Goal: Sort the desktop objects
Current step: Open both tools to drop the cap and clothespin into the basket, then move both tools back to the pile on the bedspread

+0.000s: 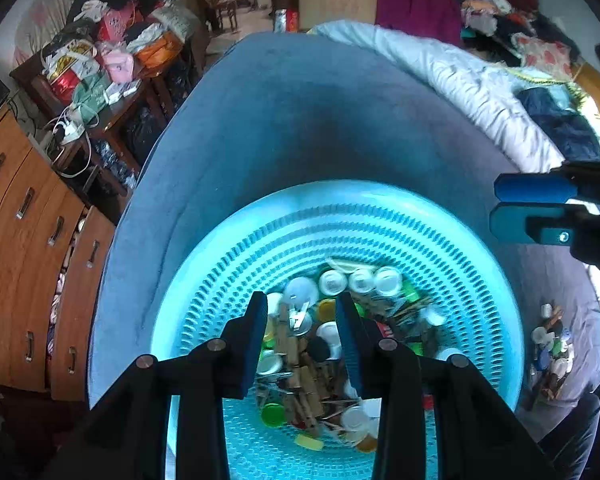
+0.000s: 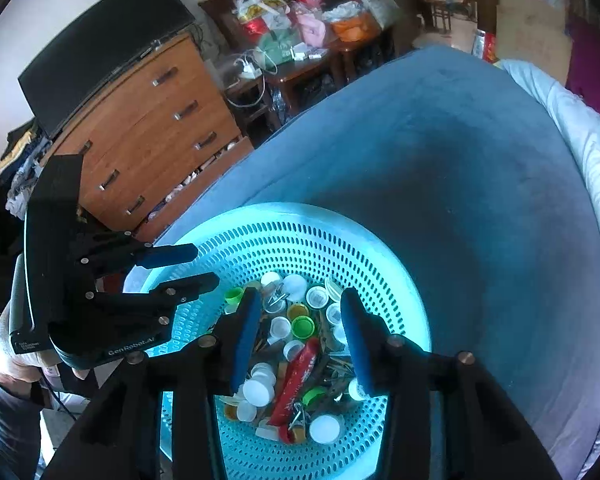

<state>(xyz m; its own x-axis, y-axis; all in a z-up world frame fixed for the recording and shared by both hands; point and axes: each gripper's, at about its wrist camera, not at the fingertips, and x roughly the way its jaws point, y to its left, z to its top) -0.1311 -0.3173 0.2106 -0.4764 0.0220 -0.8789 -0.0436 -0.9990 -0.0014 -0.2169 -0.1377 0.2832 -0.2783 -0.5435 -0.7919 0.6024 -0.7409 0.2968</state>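
Note:
A round turquoise perforated basket (image 1: 284, 236) sits on a blue blanket and also shows in the right wrist view (image 2: 260, 240). It holds several bottle caps (image 1: 332, 282), wooden clothespins (image 1: 300, 380), and a red lanyard (image 2: 296, 376). My left gripper (image 1: 302, 308) is open and empty, hovering over the basket's contents; it also shows in the right wrist view (image 2: 204, 268). My right gripper (image 2: 298, 304) is open and empty above the pile; it also shows at the right edge of the left wrist view (image 1: 496, 200).
A small heap of caps and clothespins (image 1: 550, 348) lies on the blanket right of the basket. A wooden dresser (image 2: 148, 132) and a cluttered table (image 2: 300, 40) stand left. A white quilt (image 1: 460, 80) lies at the back right.

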